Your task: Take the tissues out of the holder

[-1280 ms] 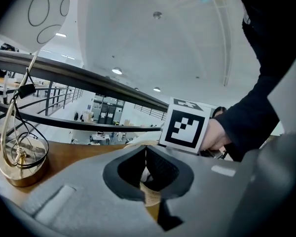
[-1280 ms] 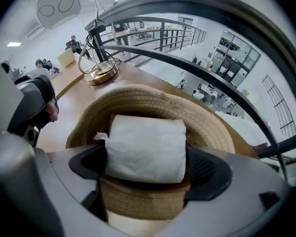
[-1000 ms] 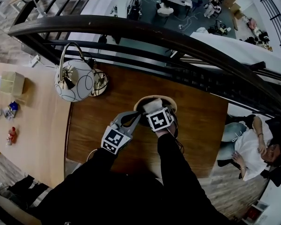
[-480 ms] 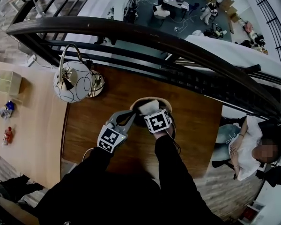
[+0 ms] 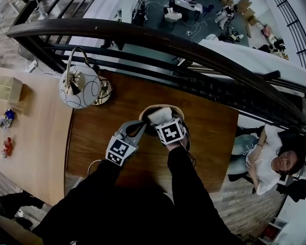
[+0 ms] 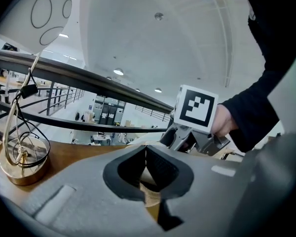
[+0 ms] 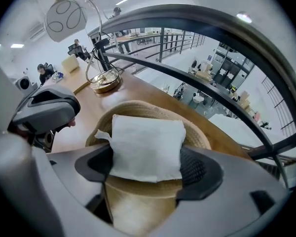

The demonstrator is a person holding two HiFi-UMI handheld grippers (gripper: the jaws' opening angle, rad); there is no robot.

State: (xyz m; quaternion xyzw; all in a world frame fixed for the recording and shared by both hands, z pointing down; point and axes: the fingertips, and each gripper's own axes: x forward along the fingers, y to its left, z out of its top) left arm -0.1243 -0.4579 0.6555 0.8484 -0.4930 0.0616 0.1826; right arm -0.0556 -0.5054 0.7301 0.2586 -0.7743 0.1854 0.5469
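A round woven holder (image 5: 179, 114) stands on the dark wooden table (image 5: 214, 137). A folded stack of white tissues (image 5: 159, 115) pokes out of its top. My right gripper (image 5: 162, 121) reaches down from the near side. In the right gripper view its jaws (image 7: 147, 169) stand wide on either side of the tissues (image 7: 147, 144) and press on the stack's edges above the holder (image 7: 138, 196). My left gripper (image 5: 142, 127) is at the holder's left rim. In the left gripper view it (image 6: 146, 154) is shut, with a strip of the tan holder (image 6: 150, 195) pinched between its pads.
A lamp with a white globe and brass base (image 5: 80, 87) stands at the table's far left corner. A dark curved railing (image 5: 143, 34) runs behind the table. A lighter table (image 5: 30, 147) with small objects lies to the left. A person (image 5: 268, 157) sits at the right.
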